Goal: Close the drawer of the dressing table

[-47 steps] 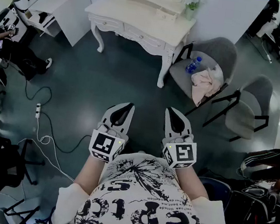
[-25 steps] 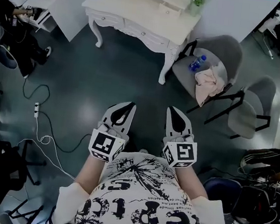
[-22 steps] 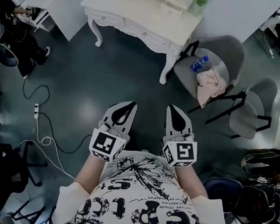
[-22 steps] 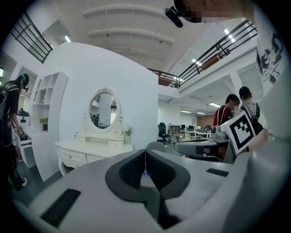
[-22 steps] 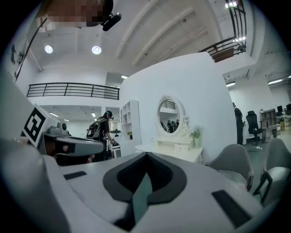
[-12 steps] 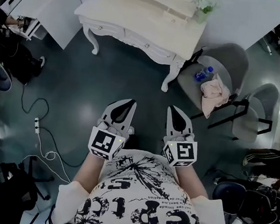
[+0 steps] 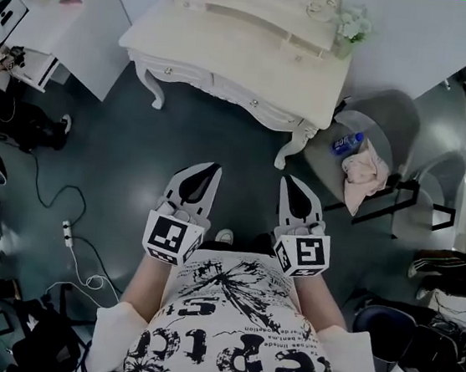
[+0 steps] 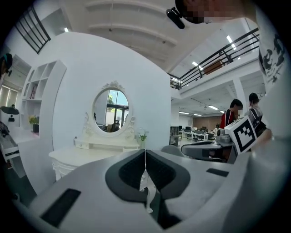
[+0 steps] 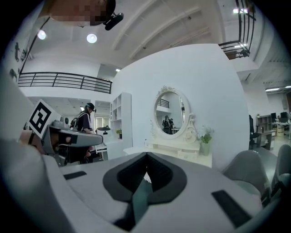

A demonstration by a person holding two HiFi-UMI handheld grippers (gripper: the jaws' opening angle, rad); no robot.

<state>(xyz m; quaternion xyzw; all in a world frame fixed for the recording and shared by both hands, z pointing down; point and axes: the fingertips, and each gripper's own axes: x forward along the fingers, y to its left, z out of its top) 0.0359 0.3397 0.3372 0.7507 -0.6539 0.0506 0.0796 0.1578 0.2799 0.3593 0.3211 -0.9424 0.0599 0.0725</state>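
Observation:
The cream dressing table [image 7: 241, 47] stands against the white wall at the top of the head view, with an oval mirror [image 8: 110, 110] and a small flower pot [image 7: 351, 27] on it. Its drawer fronts [image 7: 228, 88] with small knobs face me; from here I cannot tell whether a drawer stands out. My left gripper [image 7: 204, 169] and right gripper [image 7: 291, 182] are side by side over the dark floor, well short of the table, both pointing at it. Both are shut with nothing between the jaws. The table [image 9: 182, 152] also shows ahead in the right gripper view.
A grey chair [image 7: 393, 116] right of the table carries a blue bottle [image 7: 347, 142] and a pink cloth [image 7: 365, 176]; a second chair [image 7: 442, 198] is beyond it. A white cabinet [image 7: 75, 27] stands left of the table. A power strip with cables [image 7: 67, 232] lies at the left. Bags [image 7: 415, 346] sit at the lower right.
The dressing table has come closer and lower in the head view as I walk towards it. Both grippers stay shut and side by side.

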